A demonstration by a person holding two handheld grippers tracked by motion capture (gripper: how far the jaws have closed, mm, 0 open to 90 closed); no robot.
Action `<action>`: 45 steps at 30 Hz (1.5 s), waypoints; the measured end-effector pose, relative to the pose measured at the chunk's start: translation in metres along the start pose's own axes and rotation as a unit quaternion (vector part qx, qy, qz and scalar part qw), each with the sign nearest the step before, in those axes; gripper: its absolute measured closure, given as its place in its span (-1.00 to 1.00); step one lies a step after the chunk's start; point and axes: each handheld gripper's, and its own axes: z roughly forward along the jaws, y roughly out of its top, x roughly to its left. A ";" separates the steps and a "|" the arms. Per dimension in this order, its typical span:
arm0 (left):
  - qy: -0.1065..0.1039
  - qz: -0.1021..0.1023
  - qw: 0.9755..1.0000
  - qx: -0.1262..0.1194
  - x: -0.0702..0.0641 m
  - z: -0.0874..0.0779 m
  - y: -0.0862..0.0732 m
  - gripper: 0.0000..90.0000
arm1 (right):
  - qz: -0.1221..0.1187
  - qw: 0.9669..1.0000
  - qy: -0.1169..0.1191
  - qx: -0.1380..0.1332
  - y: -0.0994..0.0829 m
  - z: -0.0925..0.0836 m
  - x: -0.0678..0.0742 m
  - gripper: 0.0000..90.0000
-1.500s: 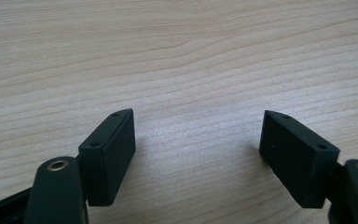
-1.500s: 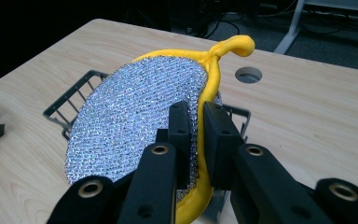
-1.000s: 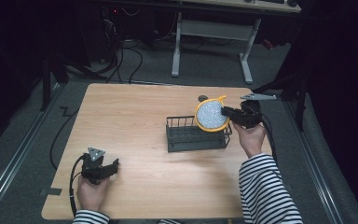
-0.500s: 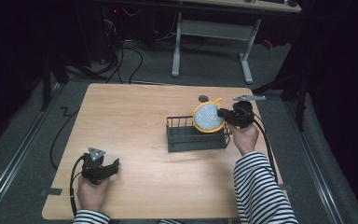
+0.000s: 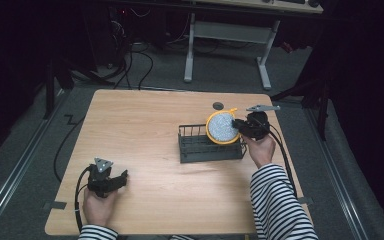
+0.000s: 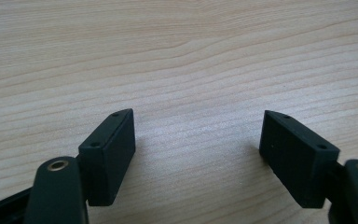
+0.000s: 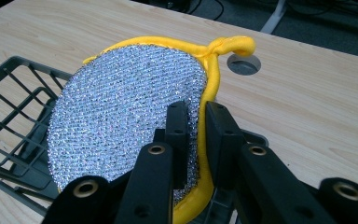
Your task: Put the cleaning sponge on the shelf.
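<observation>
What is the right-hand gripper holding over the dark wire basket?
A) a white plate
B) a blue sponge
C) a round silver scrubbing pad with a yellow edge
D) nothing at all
C: the right gripper has its jaws clamped on the yellow-edged silver scrubbing pad above the basket.

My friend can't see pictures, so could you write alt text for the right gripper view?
Two black fingers pinch the edge of a round silver mesh scouring pad with a yellow rim, held upright over a dark wire basket on a light wooden table.
</observation>
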 end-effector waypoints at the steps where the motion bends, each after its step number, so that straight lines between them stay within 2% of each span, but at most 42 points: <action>1: 0.000 0.000 1.000 0.000 0.000 0.000 0.000 -0.39 | 0.000 1.000 0.000 0.000 -0.002 0.000 -0.001 0.79; 15: 0.000 0.000 1.000 0.000 0.000 0.000 0.000 -0.39 | -0.022 1.000 0.000 0.013 -0.009 -0.002 0.003 0.80; 21: 0.000 0.000 1.000 0.000 0.000 0.000 0.000 -0.39 | -0.016 1.000 0.007 0.021 -0.017 -0.001 0.002 0.80; 26: 0.000 0.001 1.000 0.000 0.000 0.000 0.000 -0.39 | -0.021 0.999 0.007 0.024 -0.018 -0.002 0.003 0.78; 28: 0.000 0.001 1.000 0.000 0.000 0.000 0.000 -0.39 | -0.018 0.999 0.008 0.025 -0.018 -0.003 0.003 0.72; 34: 0.000 0.001 1.000 0.000 0.000 0.000 0.000 -0.39 | -0.010 1.000 0.001 0.028 -0.017 -0.006 0.003 0.26; 38: 0.000 0.000 1.000 0.000 0.000 0.000 0.000 -0.39 | -0.013 1.000 -0.005 0.016 -0.016 -0.012 0.005 0.15; 45: 0.000 0.001 1.000 0.000 0.000 0.000 0.000 -0.39 | -0.005 1.000 -0.007 -0.002 -0.014 -0.025 0.003 0.12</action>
